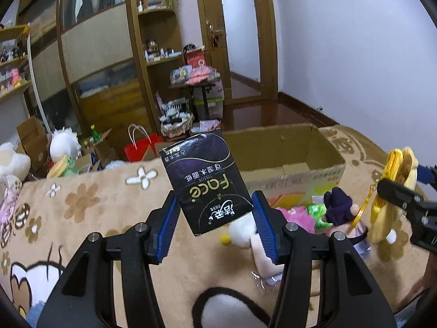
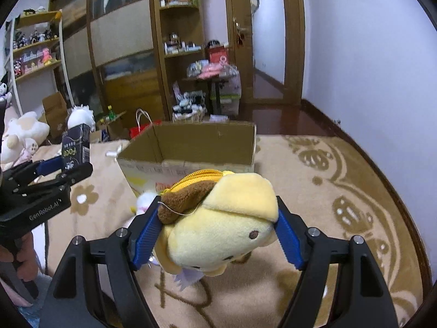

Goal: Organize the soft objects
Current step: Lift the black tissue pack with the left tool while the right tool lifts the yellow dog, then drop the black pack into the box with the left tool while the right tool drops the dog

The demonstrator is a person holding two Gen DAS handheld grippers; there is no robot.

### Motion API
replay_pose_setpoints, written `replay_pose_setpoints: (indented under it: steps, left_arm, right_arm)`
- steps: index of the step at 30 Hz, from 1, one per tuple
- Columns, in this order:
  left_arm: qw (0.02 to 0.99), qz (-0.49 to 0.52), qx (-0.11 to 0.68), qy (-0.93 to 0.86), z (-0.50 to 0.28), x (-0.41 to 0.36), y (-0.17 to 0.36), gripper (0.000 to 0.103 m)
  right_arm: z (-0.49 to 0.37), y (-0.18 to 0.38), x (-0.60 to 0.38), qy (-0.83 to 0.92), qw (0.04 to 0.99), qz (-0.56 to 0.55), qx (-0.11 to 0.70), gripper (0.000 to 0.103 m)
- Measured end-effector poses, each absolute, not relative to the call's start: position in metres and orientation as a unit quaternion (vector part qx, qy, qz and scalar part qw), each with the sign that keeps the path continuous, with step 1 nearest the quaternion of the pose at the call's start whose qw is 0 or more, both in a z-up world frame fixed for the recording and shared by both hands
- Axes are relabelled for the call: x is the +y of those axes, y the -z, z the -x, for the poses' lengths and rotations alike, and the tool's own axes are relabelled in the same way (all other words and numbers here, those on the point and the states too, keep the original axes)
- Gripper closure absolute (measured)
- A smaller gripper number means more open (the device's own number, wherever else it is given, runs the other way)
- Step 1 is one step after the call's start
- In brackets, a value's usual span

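Note:
My left gripper is shut on a black "Face" tissue pack and holds it above the beige blanket, in front of the open cardboard box. It also shows at the left of the right wrist view, pack upright in it. My right gripper is shut on a yellow plush pouch with a zipper and brown ear, held before the box. In the left wrist view the pouch hangs at the right edge.
Several soft toys lie on the blanket by the box: a white plush, a pink one, a purple-haired doll. White plush toys sit at the left. Cupboards, shelves and clutter stand behind.

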State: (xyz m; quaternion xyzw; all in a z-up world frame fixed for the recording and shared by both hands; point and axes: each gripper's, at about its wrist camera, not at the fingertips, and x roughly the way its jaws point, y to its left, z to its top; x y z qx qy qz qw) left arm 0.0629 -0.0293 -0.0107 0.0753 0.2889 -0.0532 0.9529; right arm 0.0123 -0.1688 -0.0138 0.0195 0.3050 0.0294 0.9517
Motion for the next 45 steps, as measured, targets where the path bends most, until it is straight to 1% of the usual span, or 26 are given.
replay_pose_setpoints:
  steps: [7, 15, 23, 26, 33, 38, 45]
  left_arm:
    - [0.96, -0.093, 0.26, 0.049, -0.073, -0.034, -0.013, 0.051]
    - [0.964, -0.12, 0.234, 0.046, -0.106, -0.047, -0.03, 0.051]
    - [0.964, -0.123, 0.231, 0.049, -0.148, -0.059, -0.028, 0.05]
    - [0.961, -0.118, 0.244, 0.05, -0.166, -0.061, -0.018, 0.05]
    - [0.949, -0.096, 0.293, 0.061, -0.198, -0.062, 0.017, 0.05]
    - [0.944, -0.088, 0.309, 0.072, -0.211, -0.065, 0.033, 0.05]
    - [0.938, -0.079, 0.326, 0.089, -0.218, -0.064, 0.043, 0.05]
  right_arm:
    - [-0.023, -0.018, -0.173, -0.032, 0.963, -0.015, 0.268, 0.023]
    - [-0.051, -0.054, -0.172, -0.038, 0.974, -0.01, 0.224, 0.023]
    - [-0.091, -0.076, -0.168, -0.043, 0.983, -0.001, 0.18, 0.023]
    - [-0.102, -0.07, -0.165, -0.043, 0.983, -0.002, 0.18, 0.023]
    - [-0.141, -0.02, -0.164, -0.054, 0.97, -0.013, 0.235, 0.023]
    - [-0.156, 0.015, -0.163, -0.058, 0.961, -0.013, 0.27, 0.023]
    - [-0.163, 0.034, -0.169, -0.062, 0.953, -0.031, 0.295, 0.022]
